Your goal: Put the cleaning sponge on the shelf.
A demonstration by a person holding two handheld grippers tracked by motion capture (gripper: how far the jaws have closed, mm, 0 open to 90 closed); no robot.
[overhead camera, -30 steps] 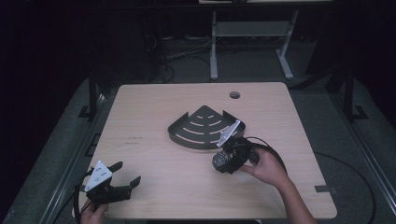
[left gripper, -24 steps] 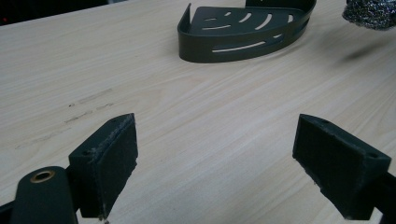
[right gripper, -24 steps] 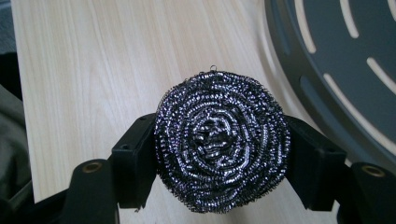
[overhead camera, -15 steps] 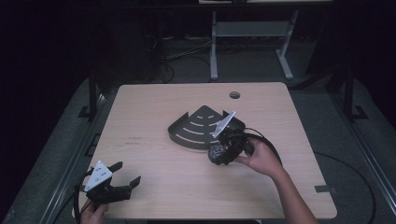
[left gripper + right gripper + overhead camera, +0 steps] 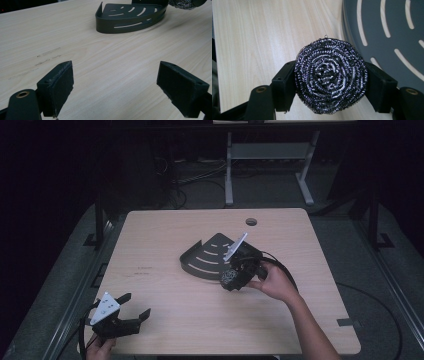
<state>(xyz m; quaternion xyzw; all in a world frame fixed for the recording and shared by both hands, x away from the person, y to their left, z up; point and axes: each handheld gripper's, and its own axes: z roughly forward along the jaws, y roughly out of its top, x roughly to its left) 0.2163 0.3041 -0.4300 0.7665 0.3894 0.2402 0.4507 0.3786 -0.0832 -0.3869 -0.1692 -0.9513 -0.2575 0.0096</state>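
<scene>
Tabletop (image 5: pixel 165 250) of pale wood grain is the working surface, with rounded corners and one small round hole (image 5: pixel 251 221) near its far edge. Around it the room is dark; the floor is grey, cables lie on it behind the tabletop, and one light metal frame (image 5: pixel 270 165) stands there too.

On the tabletop there is one dark corner shelf (image 5: pixel 207 260), a fan-shaped metal tray with curved slots and a low wall. It lies flat, a little beyond the middle of the surface. I take it as the landmark.

There is one steel wool scrubber (image 5: pixel 330 75), a round coil of shiny wire. The right claw (image 5: pixel 231 279) holds it: in the right gripper view both black pads press on its two sides, so the claw is closed on it. The scrubber is above the bare wood, just beside the near right rim of the corner shelf, and its edge comes over that rim. In the high view one hand (image 5: pixel 272 281) carries this claw right next to the shelf.

There are two claws in total. The left claw (image 5: pixel 136 307) is well apart from the shelf, at the near left corner of the tabletop. Its jaws stand wide, with nothing between them, and in the left gripper view they point toward the shelf (image 5: pixel 130 17).
</scene>
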